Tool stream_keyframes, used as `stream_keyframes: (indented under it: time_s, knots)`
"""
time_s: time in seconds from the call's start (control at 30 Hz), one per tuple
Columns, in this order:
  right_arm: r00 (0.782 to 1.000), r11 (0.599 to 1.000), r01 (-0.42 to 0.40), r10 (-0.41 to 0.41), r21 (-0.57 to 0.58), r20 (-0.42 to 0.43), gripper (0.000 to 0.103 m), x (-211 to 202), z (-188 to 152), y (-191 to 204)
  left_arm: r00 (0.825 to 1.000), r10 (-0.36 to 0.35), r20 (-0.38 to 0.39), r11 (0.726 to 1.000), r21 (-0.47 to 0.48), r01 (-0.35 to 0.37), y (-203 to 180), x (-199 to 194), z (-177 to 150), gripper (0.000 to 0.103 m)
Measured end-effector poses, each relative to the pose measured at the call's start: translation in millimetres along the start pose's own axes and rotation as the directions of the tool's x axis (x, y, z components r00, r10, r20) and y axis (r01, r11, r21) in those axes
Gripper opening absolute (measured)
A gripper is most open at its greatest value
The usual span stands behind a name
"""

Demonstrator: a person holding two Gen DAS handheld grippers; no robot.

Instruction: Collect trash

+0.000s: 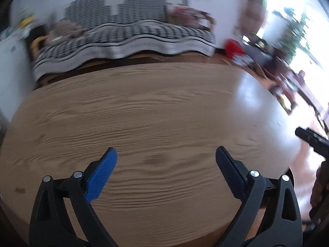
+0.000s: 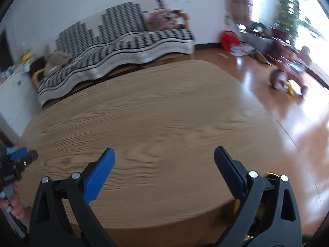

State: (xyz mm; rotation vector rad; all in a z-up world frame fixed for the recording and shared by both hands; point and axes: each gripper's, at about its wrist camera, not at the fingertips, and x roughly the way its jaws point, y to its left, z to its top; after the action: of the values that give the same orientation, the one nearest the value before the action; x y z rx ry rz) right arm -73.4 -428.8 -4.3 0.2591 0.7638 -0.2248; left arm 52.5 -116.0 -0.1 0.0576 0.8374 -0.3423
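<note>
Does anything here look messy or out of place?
The table itself looks bare. The odd spot is the floor by the far wall: papers lie scattered beside a red bag. Both views are blurred, so finer detail is hard to tell.

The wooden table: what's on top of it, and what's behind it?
The table top shows bare wood; nothing lies on it in either view. Behind it stands a sofa draped in a black-and-white cover. The cover hides the sofa's seat, and the table hides the floor beneath itself.
</note>
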Motion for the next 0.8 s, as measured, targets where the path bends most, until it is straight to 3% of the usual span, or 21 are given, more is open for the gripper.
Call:
stream_keyframes:
  time_s: [0.17,0.4,0.8]
  knots:
    - [0.998,0.992,-0.057,0.055,-0.108,-0.026,0.094,24.7,0.1,75.6,0.994,0.107,0.032,0.991,-0.084,-0.104,66.9,-15.3,-5.6,0.094]
    - [0.995,0.972,-0.089,0.08,-0.216,-0.052,0.094,49.1,-13.9,144.5,0.98,0.196,0.028,0.977,-0.087,-0.193,110.6,-14.3,-19.0,0.094]
    - [0.995,0.964,-0.091,0.076,-0.25,-0.068,0.094,64.8,-22.5,162.9,0.981,0.194,0.011,0.977,-0.097,-0.192,132.5,0.2,-13.9,0.094]
